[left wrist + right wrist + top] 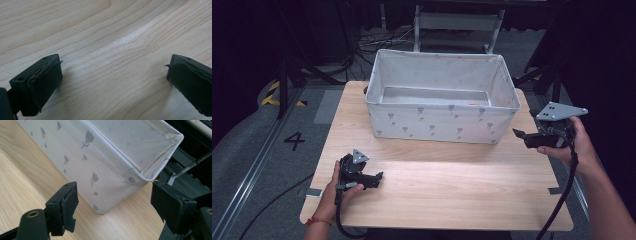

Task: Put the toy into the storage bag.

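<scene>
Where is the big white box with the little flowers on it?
The white fabric box sits at the far middle of the wooden table, with the right gripper near its right front corner.

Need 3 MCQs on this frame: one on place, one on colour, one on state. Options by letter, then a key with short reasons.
1. Where does the fabric bin stand?
A. far half of the table
B. near edge of the table
C. on the floor

2. What colour is the print on the bin's wall?
A. red
B. grey
C. green

3. How do the jaws of the right hand-held gripper stand?
A. shut on the bin's rim
B. shut on nothing
C. open, nothing between them

Key:
1 A: in the high view the bin sits toward the far edge, bare wood before it.
2 B: the right gripper view shows small grey flowers on white cloth.
3 C: the two jaws stand wide apart, short of the bin's corner.
</scene>
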Demonstrator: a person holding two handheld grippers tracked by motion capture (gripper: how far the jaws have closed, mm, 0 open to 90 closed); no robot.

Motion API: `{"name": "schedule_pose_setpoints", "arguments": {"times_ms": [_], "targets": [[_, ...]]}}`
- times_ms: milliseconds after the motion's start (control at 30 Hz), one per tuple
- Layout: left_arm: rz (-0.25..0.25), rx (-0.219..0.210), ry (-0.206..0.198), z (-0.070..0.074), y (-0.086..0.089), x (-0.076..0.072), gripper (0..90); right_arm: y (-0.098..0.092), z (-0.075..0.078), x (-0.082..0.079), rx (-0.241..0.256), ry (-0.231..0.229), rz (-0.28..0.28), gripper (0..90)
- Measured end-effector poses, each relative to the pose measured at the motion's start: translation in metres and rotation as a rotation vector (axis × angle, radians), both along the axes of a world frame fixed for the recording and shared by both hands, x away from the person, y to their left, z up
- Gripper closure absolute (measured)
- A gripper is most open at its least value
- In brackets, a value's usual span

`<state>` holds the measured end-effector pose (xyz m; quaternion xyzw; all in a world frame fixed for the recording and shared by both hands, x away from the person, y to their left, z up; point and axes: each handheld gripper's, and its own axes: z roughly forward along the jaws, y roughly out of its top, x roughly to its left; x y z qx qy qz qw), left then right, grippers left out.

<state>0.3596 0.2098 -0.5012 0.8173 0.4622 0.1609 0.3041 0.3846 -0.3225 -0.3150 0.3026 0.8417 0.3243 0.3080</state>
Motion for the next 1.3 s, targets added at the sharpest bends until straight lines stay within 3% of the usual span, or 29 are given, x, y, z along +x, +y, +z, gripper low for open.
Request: {"name": "schedule_pose_setpoints", "arguments": {"times_ms": [633, 967, 1300], "targets": [[0.001, 0.000, 0.000, 0.000, 0.000, 0.000, 0.4, -0.014, -0.067, -0.014, -0.065, 0.064, -0.020, 20.6], [0.002, 0.000, 0.000, 0.000, 0.000, 0.000, 0.4, -0.027, -0.104, -0.025, -0.043, 0.084, -0.036, 19.7], [0.002, 0.000, 0.000, 0.000, 0.000, 0.000, 0.4, -0.040, -0.136, -0.036, -0.032, 0.138, -0.051, 18.8]]}}
